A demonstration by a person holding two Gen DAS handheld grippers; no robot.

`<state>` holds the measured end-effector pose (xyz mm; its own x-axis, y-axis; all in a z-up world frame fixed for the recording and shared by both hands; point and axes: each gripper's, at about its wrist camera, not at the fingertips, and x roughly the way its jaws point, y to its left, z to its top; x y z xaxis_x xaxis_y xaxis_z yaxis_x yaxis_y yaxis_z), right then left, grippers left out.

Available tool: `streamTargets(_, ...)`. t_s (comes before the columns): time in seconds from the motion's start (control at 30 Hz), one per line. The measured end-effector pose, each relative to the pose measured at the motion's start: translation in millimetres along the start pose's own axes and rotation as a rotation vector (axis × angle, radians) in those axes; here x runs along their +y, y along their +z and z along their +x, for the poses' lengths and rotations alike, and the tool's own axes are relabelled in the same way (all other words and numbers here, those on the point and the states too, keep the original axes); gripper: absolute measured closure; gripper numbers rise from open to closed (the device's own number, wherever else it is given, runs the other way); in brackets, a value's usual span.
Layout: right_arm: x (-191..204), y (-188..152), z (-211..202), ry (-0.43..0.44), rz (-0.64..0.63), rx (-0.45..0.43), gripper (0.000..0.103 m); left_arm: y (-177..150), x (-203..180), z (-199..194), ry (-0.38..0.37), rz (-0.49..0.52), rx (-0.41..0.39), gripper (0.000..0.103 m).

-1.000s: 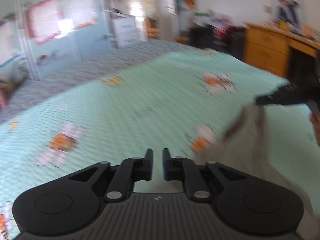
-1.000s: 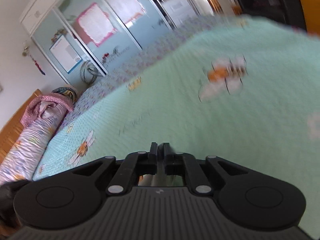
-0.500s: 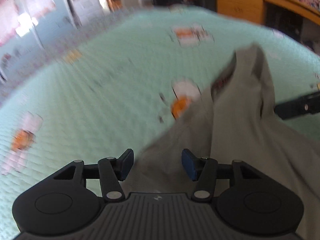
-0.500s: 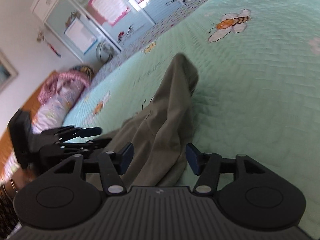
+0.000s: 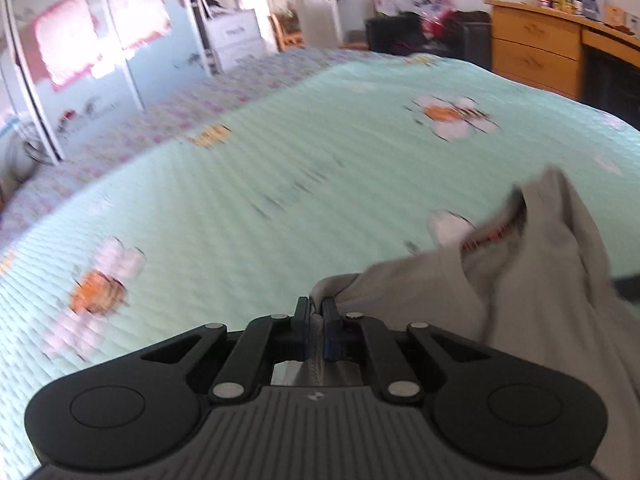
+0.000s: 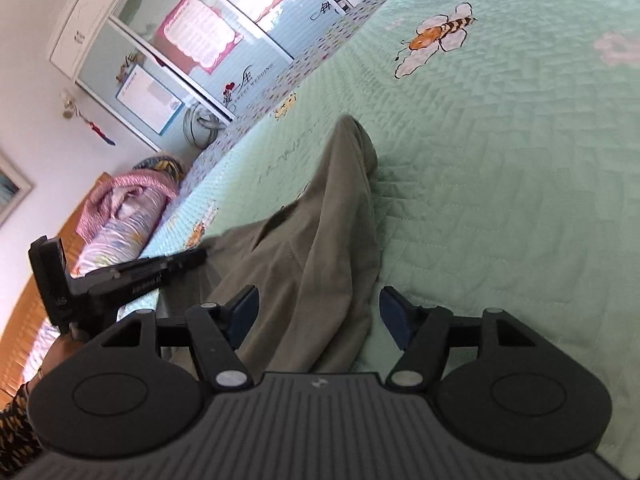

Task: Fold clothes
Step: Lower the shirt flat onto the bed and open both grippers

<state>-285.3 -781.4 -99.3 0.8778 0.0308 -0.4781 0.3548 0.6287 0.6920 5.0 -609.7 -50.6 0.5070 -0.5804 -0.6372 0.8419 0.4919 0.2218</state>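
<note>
An olive-grey garment (image 6: 324, 236) lies bunched in long folds on the green quilted bed. My left gripper (image 5: 316, 312) is shut on an edge of the garment (image 5: 532, 280), which drapes away to the right with a red-lettered label showing inside a fold. My right gripper (image 6: 318, 306) is open, its blue-padded fingers (image 6: 244, 304) standing either side of the cloth's near end, above it. In the right wrist view the left gripper (image 6: 192, 258) reaches in from the left and meets the cloth's left edge.
The green quilt with bee prints (image 5: 280, 184) spreads wide ahead. A rolled pink and floral blanket (image 6: 120, 216) lies at the bed's head. A wooden dresser (image 5: 536, 52) stands at the right, wardrobe doors (image 5: 100, 40) behind the bed. A hand (image 6: 60, 352) holds the left tool.
My left gripper, open half a second ago, has shut on the garment's edge. My right gripper stays open over the garment, which has dropped onto the bed since one second ago.
</note>
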Motion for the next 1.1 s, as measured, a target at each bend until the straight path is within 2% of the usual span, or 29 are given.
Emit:
streamTargets(0.07, 0.7, 1.9, 4.4, 0.003, 0.002, 0.008, 0.034, 13.2, 9.5, 8.7, 0.068, 0.022, -0.007, 0.098)
streamTargets(0.27, 12.1, 14.2, 20.6, 0.035, -0.029, 0.010, 0.033, 62.0, 47.7, 43.2, 0.347, 0.110, -0.023, 0.098)
streamTargets(0.4, 17.4, 16.4, 26.8, 0.067, -0.034, 0.004, 0.032, 76.5, 74.3, 57.6, 0.548, 0.176, -0.013, 0.098)
streamTargets(0.47, 19.2, 14.2, 28.6, 0.068, -0.035, 0.011, 0.032, 76.6, 87.8, 67.6, 0.638, 0.190, 0.026, 0.098)
streamTargets(0.5, 20.1, 13.1, 29.5, 0.068, -0.036, 0.014, 0.032, 74.2, 95.1, 72.5, 0.661, 0.177, 0.057, 0.098)
streamTargets(0.57, 20.2, 9.3, 28.7, 0.060, -0.041, 0.023, 0.031, 64.1, 112.0, 76.0, 0.598, 0.064, 0.123, 0.093)
streamTargets(0.67, 21.9, 5.4, 22.2, 0.037, -0.082, 0.024, 0.031, 39.6, 133.8, 55.6, 0.547, -0.192, 0.088, 0.090)
streamTargets(0.7, 22.5, 4.1, 20.0, 0.029, -0.095, 0.024, 0.031, 28.9, 140.8, 43.5, 0.522, -0.285, 0.069, 0.084)
streamTargets(0.77, 23.6, 1.5, 15.6, 0.013, -0.123, 0.024, 0.031, 5.4, 148.4, 19.3, 0.501, -0.446, 0.034, 0.054)
streamTargets(0.83, 24.7, -1.1, 11.1, -0.002, -0.151, 0.024, 0.031, -19.7, 151.4, -5.9, 0.482, -0.573, 0.008, 0.038)
streamTargets(0.93, 44.1, -4.6, 9.2, -0.027, -0.299, 0.017, 0.031, -58.3, 154.1, -43.3, 0.402, -0.774, -0.017, 0.036)
streamTargets(1.03, 71.3, -15.0, 11.7, -0.029, -0.480, 0.018, 0.031, -100.2, 150.8, -81.7, 0.279, -0.963, -0.047, 0.036)
streamTargets(1.1, 90.6, -23.8, 14.9, -0.027, -0.607, 0.022, 0.031, -123.9, 139.3, -101.7, 0.221, -1.014, -0.053, 0.036)
